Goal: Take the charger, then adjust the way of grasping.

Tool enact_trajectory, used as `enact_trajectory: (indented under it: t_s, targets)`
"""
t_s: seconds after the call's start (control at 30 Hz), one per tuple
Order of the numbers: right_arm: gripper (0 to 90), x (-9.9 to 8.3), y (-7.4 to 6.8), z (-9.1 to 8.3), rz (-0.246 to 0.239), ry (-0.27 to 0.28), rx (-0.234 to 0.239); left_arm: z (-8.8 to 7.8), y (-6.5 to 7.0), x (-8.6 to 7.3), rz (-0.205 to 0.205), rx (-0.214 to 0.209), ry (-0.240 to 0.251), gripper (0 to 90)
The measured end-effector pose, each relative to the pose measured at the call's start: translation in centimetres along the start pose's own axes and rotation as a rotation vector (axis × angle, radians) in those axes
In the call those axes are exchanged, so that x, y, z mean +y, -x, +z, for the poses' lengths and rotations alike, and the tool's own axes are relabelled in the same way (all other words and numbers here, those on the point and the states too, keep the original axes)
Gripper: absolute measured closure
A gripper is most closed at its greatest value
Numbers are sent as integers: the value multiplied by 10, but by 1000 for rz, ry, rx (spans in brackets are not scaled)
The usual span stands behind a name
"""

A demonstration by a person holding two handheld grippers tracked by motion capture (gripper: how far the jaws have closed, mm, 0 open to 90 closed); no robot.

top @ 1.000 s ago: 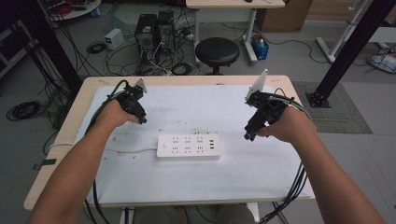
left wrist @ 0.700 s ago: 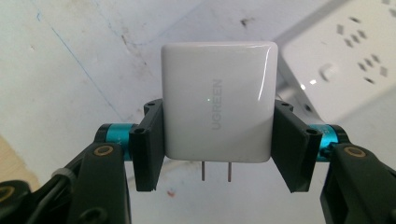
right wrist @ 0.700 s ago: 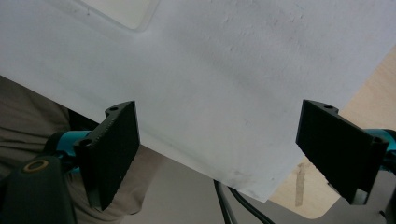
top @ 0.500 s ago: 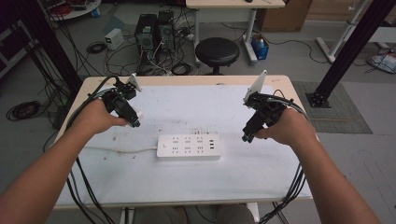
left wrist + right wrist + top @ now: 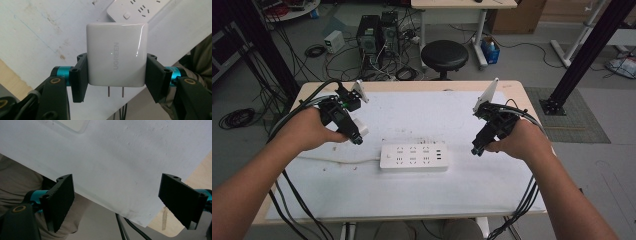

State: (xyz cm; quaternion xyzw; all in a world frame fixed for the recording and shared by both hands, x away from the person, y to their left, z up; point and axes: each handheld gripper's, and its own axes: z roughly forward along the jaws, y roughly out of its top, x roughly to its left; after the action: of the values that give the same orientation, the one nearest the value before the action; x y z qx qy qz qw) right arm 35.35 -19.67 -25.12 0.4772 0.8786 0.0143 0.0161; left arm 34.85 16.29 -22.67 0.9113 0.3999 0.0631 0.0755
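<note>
My left gripper [image 5: 116, 77] is shut on a white wall charger [image 5: 116, 55], its pads pressing the charger's two sides and the two metal prongs pointing back toward the camera. In the high view the left gripper [image 5: 354, 136] holds the charger [image 5: 360, 128] above the white mat, left of a white power strip [image 5: 413, 156] that lies flat at the middle. An end of the power strip [image 5: 140, 10] shows beyond the charger. My right gripper [image 5: 477, 148] hovers just right of the strip. Its jaws stand wide apart in the right gripper view [image 5: 116, 200], with nothing between them.
A white mat [image 5: 422, 115] covers the wooden table [image 5: 272, 200]. The strip's white cord [image 5: 337, 161] runs off to the left. Black cables trail from both grippers over the table's near edge. A black stool [image 5: 444, 54] and computer cases [image 5: 377, 32] stand on the floor behind.
My left hand has shifted to the left and lifted, carrying the charger. The right hand and the power strip have stayed where they were.
</note>
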Motion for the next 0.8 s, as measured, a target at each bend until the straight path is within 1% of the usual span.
enact_trajectory:
  t_s: [0.07,0.1,0.17,0.23,0.27,0.4,0.47,0.5,0.53,0.57,0.63,0.67,0.8]
  targets:
    - [131,0,-1,0,4,-5,-2,1,1,-1,4,-2,-4,420]
    - [131,0,0,0,3,-8,-1,2,2,-2,17,0,-10,420]
    - [131,0,0,0,5,-8,1,3,3,-3,11,-8,-2,420]
    - [131,-1,0,-1,6,-3,4,2,3,-3,26,4,-10,420]
    - [131,-1,0,-1,5,-5,4,1,3,-3,22,-2,-4,421]
    - [131,-1,1,0,6,-7,2,-2,2,-4,26,2,9,420]
    - [131,-1,1,0,8,-7,-1,-2,1,-4,21,0,14,420]
    - [131,-1,1,0,9,-8,-1,-3,0,-4,29,-1,5,420]
    - [131,-1,0,0,6,-8,-5,-2,1,-5,25,0,8,420]
    - [131,-1,0,0,6,-11,-3,-2,1,-5,32,-3,5,420]
    - [131,-2,-1,0,5,-10,-1,-1,2,-5,26,0,7,420]
    - [131,-2,-1,0,5,-12,-2,-1,2,-5,35,1,0,420]
    - [131,-4,-4,0,3,-8,3,-2,6,-4,66,-7,7,420]
